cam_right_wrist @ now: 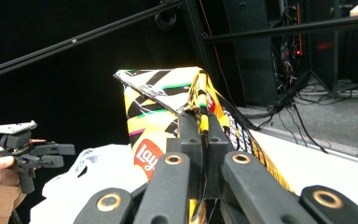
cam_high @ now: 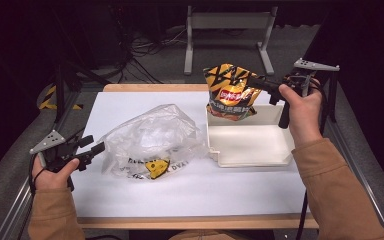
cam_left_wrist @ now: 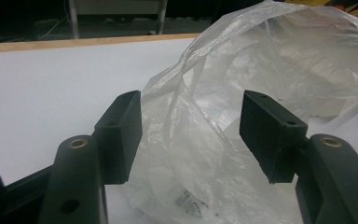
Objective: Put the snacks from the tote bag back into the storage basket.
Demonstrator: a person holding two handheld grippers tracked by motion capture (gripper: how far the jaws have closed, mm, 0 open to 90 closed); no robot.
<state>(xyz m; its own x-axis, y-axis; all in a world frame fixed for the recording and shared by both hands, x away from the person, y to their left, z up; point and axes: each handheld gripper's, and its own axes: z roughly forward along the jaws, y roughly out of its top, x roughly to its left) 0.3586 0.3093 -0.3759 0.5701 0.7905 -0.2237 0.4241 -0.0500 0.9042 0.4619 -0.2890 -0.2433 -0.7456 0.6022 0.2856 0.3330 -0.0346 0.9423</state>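
Note:
A yellow, black and orange chip bag (cam_high: 230,91) hangs in the air over the back left corner of the white tray (cam_high: 250,145). My right gripper (cam_high: 254,82) is shut on the bag's upper edge; in the right gripper view the chip bag (cam_right_wrist: 158,121) is pinched between the closed jaws of my right gripper (cam_right_wrist: 201,122). A crumpled clear plastic bag (cam_high: 152,140) lies on the white table top, left of the tray. My left gripper (cam_high: 92,145) sits open just left of it, and in the left gripper view my left gripper (cam_left_wrist: 190,128) has its jaws either side of the plastic bag (cam_left_wrist: 242,88) edge, apart from it.
The white table top (cam_high: 190,190) has a wooden rim (cam_high: 195,221) at front and back. Metal rails run along both sides. Behind the table stand a grey frame (cam_high: 227,30) and cables on the floor.

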